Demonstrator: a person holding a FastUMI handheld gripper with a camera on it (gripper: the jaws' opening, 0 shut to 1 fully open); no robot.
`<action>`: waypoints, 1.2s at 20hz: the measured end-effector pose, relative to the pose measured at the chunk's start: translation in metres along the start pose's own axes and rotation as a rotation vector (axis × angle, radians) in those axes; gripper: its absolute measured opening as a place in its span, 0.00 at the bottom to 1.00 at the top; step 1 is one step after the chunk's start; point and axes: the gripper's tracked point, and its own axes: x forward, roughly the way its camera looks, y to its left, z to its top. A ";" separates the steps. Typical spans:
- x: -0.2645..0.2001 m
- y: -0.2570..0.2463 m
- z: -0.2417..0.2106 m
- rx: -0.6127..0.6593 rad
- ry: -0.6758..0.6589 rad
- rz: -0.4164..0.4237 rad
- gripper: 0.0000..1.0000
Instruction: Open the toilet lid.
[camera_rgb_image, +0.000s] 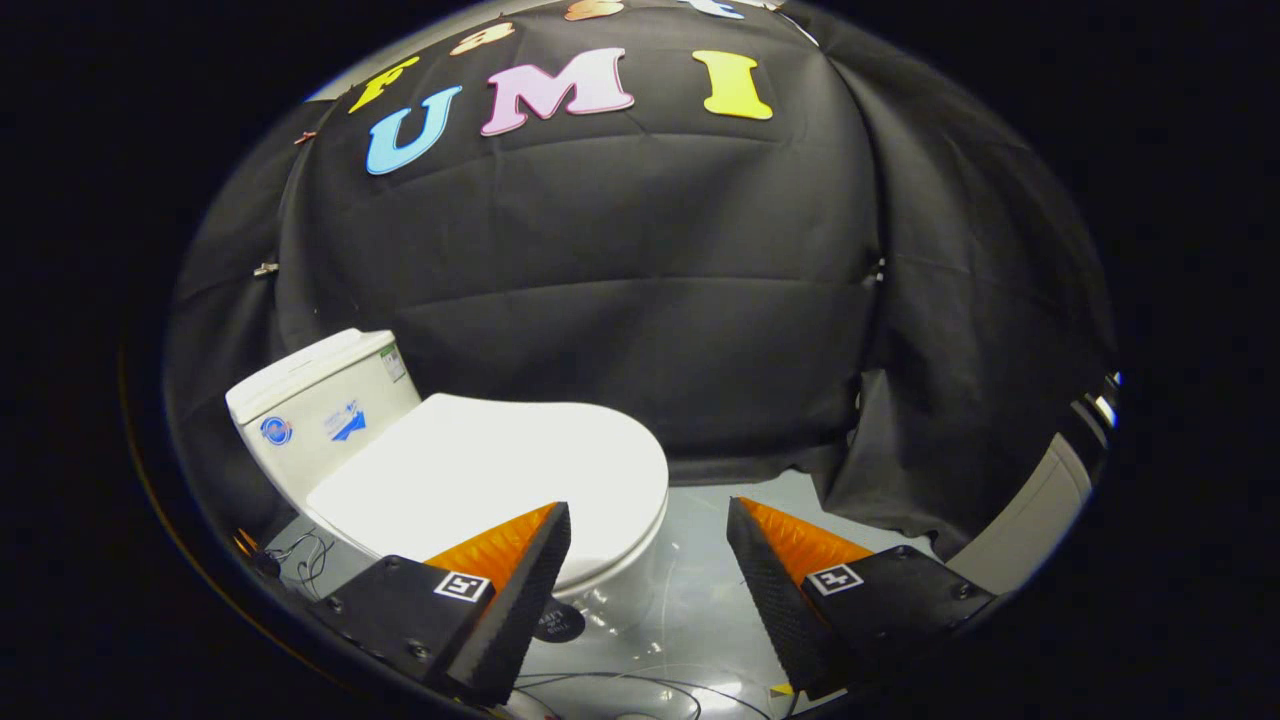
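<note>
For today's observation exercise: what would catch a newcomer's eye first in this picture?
The white toilet stands out against the dark cloth wall, its lid down flat and its tank at the far end. The gripper is open, one finger over the lid's front edge, the other over the grey floor beside it.

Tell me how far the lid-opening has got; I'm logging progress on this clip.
Nothing looks done yet: the toilet lid lies flat and closed on the bowl, in front of the tank. In hand is only the approach: the hand-held gripper is open, its fingers spread with nothing between them, one finger over the lid's front rim. Left: getting hold of the lid's edge and lifting the lid up toward the tank.
</note>
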 end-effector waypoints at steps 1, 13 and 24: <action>0.001 0.002 -0.007 0.014 0.024 0.006 0.99; 0.010 0.002 -0.049 0.145 0.170 0.019 0.99; 0.011 -0.001 -0.076 0.393 0.290 0.017 0.98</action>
